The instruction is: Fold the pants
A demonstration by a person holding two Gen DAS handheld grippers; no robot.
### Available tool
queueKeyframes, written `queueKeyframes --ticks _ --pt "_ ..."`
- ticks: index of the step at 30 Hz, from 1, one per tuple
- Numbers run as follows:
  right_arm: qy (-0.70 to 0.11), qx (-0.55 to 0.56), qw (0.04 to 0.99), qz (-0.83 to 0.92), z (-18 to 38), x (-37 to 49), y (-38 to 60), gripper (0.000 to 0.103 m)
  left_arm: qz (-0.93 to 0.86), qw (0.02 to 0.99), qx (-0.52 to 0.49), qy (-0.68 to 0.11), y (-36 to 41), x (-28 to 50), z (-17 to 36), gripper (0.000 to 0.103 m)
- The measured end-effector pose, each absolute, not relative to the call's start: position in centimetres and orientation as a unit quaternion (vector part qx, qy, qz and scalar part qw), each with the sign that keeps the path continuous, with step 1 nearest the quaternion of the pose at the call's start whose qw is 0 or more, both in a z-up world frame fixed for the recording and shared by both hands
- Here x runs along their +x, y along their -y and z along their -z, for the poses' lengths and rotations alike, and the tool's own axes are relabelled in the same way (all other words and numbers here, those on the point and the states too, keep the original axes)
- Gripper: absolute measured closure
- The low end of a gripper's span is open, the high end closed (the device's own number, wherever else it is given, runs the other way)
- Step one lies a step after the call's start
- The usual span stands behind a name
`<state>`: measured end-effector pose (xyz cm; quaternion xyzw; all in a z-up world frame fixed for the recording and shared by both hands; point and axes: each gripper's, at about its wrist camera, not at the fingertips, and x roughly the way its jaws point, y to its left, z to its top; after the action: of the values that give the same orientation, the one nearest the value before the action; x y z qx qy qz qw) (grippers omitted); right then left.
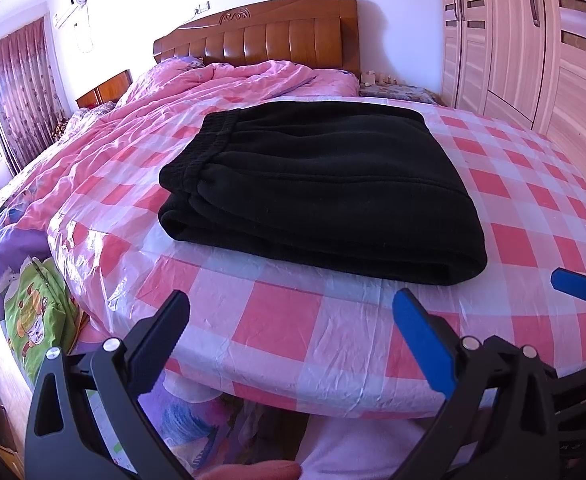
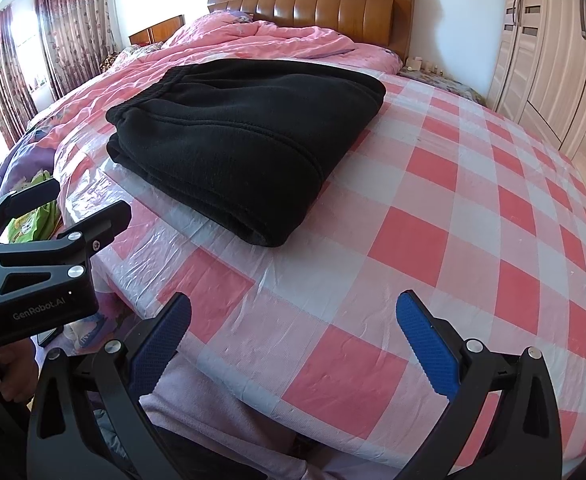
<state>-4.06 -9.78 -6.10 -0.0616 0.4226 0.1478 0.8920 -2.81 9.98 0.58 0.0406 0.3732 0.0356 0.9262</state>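
Black pants (image 1: 317,184) lie folded in a thick rectangle on the pink checked plastic sheet (image 1: 277,320) over the bed; they also show in the right wrist view (image 2: 245,136), waistband at the left far end. My left gripper (image 1: 293,340) is open and empty, held near the bed's front edge, short of the pants. My right gripper (image 2: 293,340) is open and empty too, to the right of the left one and apart from the pants. The left gripper's body also shows at the left of the right wrist view (image 2: 49,248).
A rumpled pink quilt (image 1: 197,92) covers the far half of the bed, below a wooden headboard (image 1: 261,36). A wardrobe (image 1: 533,40) stands at the right. Curtains (image 1: 17,92) hang at the left. A green printed bag (image 1: 37,312) lies by the bed's left side.
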Motion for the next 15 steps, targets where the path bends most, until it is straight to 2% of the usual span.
queueKeyframes --ticks 15 --pt "-0.424 -0.059 0.892 -0.148 6.22 -4.12 9.77 0.004 -0.034 0.922 0.036 -0.384 -10.13 -2.55 -0.2 0.001"
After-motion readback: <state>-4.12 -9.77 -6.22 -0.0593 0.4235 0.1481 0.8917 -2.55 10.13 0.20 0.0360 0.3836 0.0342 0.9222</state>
